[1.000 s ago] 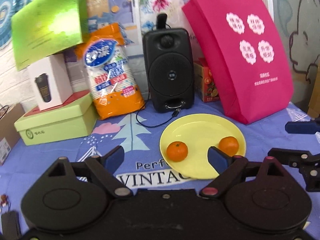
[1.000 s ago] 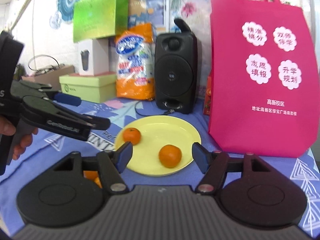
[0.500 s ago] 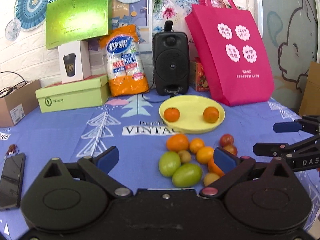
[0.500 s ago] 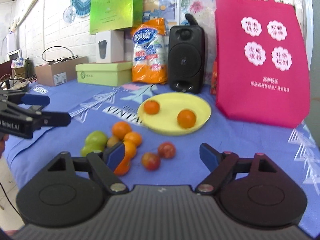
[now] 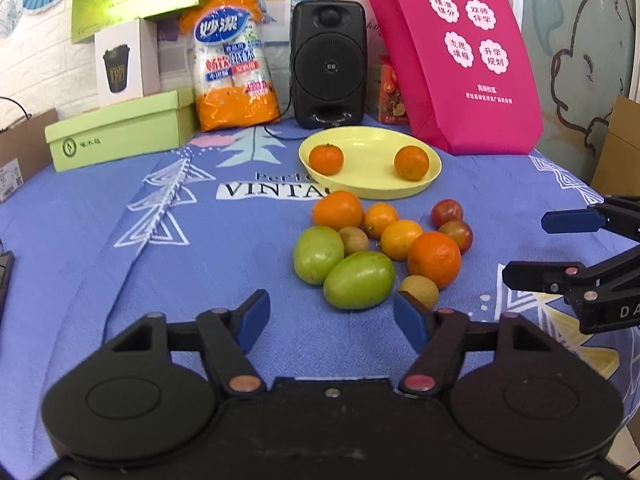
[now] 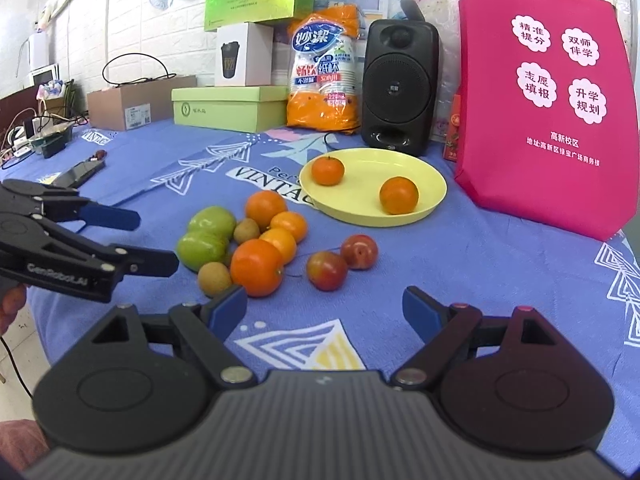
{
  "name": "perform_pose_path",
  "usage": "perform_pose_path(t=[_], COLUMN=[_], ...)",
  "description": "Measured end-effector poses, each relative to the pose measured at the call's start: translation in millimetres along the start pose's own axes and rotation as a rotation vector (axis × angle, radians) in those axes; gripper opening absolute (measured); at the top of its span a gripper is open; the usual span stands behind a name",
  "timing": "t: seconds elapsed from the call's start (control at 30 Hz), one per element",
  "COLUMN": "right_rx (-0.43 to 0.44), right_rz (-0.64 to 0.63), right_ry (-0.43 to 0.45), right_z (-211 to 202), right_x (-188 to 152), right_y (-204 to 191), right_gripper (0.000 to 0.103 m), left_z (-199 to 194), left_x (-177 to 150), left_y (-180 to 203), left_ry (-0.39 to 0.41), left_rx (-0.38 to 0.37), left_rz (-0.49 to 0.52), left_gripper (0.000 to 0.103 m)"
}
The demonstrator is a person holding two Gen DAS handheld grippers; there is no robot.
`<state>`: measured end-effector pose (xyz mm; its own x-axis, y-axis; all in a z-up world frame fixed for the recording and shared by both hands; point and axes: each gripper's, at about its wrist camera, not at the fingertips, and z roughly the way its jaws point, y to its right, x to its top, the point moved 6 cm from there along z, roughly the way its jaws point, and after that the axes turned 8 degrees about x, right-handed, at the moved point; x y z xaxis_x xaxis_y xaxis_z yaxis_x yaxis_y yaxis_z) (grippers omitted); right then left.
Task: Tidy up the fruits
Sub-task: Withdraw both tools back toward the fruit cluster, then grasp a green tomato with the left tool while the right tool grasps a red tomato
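A yellow plate (image 5: 372, 188) (image 6: 432, 184) holds two small oranges (image 5: 327, 159) (image 6: 398, 195). In front of it on the blue cloth lies a cluster of fruit: several oranges (image 5: 434, 259) (image 6: 256, 267), two green fruits (image 5: 359, 280) (image 6: 202, 249), brown kiwis (image 5: 419, 291) (image 6: 215, 278) and two red plums (image 5: 447, 213) (image 6: 326, 270). My left gripper (image 5: 332, 322) is open and empty just in front of the cluster. My right gripper (image 6: 326, 312) is open and empty, to the right of the left one and near the plums.
At the back stand a black speaker (image 5: 329, 54), a pink bag (image 5: 460, 52), an orange pack of paper cups (image 5: 232, 64) and green boxes (image 5: 120, 134). A phone (image 6: 80, 172) lies at the left of the table. The table edge runs close on the right.
Both grippers have pulled back from the plate toward the table's near edge, bringing the fruit cluster into view. Both stay open and empty.
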<state>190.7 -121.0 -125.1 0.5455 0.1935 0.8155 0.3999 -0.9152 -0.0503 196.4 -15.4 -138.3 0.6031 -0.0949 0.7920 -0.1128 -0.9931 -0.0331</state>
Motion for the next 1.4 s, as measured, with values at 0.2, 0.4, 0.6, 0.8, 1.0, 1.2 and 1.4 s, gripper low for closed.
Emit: perform_pose_path(t=[0.2,0.4,0.6,0.8,1.0,1.2,1.4], right_rx=[0.005,0.011,0.013,0.015,-0.011,-0.005,-0.004], right_rz=[0.004,-0.004,0.005,0.013,0.02,0.051,0.06], right_ry=[-0.023,-0.039,-0.043,-0.047,-0.051,-0.077,-0.09], right_z=[7.9,14.0,16.5,20.6,36.2,55.4,73.2], right_x=[-2.5,-3.9,-5.1,-6.1,1.6,4.3,11.8], right_y=[2.1,1.4,4.4,8.7,14.3,21.1,19.4], right_gripper=[0.085,0.085,0.085,0.085,0.068,0.051,0.039], left_z=[17.9,29.7,40.8,47.8,44.1,41.8,40.4], left_x=[-2.4,3.2,9.0,13.1,11.5,10.4,7.8], left_y=[4.9,11.4,12.8,15.2,12.6,9.2,8.5], left_ry=[-0.044,-0.044,-0.044,-0.04,-0.035,-0.04,-0.038], left_rx=[-0.038,-0.035,-0.045,-0.072,-0.063,-0.065,-0.07], left_rz=[-0.022,-0.024,-0.037,-0.042,-0.038,-0.044,-0.044], left_gripper=[0.052,0.051,0.051,0.04,0.04,0.04,0.04])
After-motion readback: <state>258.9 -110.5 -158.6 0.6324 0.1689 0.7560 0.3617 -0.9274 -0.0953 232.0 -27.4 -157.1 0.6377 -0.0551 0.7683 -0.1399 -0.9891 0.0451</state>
